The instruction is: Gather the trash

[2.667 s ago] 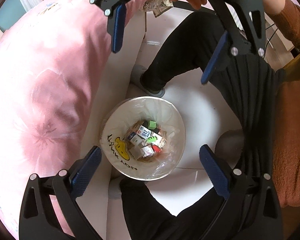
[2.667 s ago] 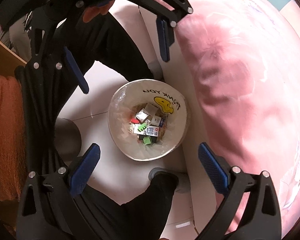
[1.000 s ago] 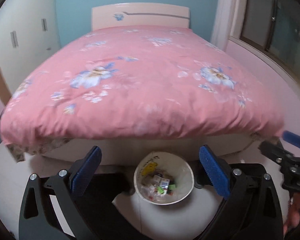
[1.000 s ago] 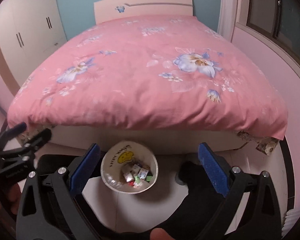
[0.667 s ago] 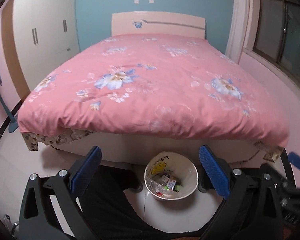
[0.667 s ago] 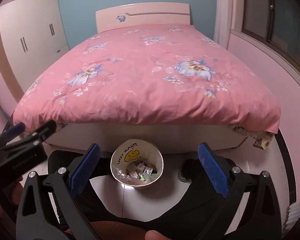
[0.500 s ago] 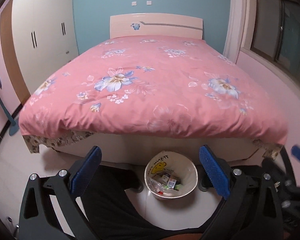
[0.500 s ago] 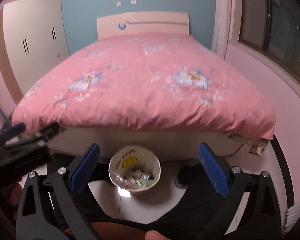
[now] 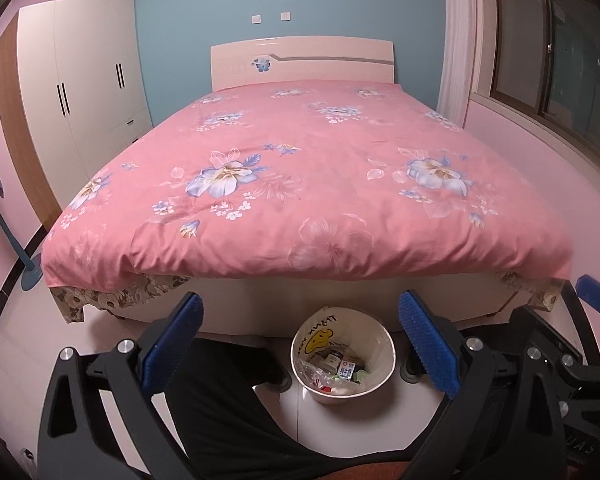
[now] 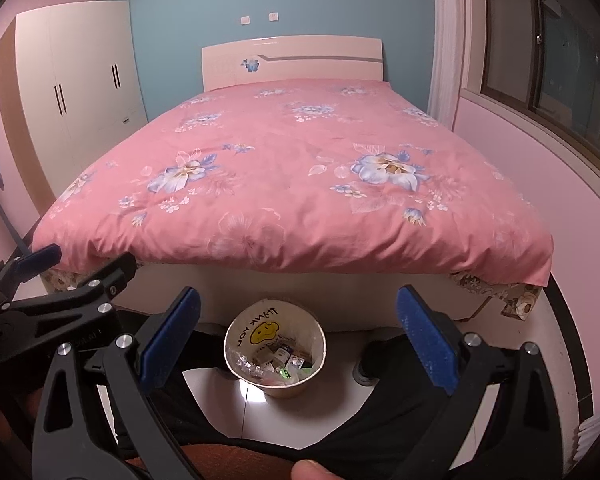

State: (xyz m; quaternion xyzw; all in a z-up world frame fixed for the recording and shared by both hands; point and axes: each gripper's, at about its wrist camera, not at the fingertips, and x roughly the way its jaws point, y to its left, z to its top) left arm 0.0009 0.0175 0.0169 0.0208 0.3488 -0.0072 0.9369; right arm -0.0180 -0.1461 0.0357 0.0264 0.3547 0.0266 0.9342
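A white trash bin (image 9: pixel 342 350) (image 10: pixel 275 354) lined with a smiley-face bag stands on the floor at the foot of the bed, between a person's feet. Several small cartons and wrappers (image 9: pixel 340 370) (image 10: pixel 282 358) lie inside it. My left gripper (image 9: pixel 302 342) is open and holds nothing; it hovers above and in front of the bin. My right gripper (image 10: pixel 296 338) is also open and holds nothing, and it sits just right of the left one. The right gripper's blue tip (image 9: pixel 596 302) shows at the left wrist view's right edge.
A bed with a pink floral quilt (image 9: pixel 308 184) (image 10: pixel 292 176) fills the middle. A white wardrobe (image 9: pixel 80 92) stands at the left, a window (image 9: pixel 556 68) at the right. The person's black-trousered legs (image 9: pixel 228 396) flank the bin on white floor tiles.
Both grippers have tilted up from looking straight down into the bin to facing the bed, and have drawn back. The bin now sits low in both views. Both stayed open.
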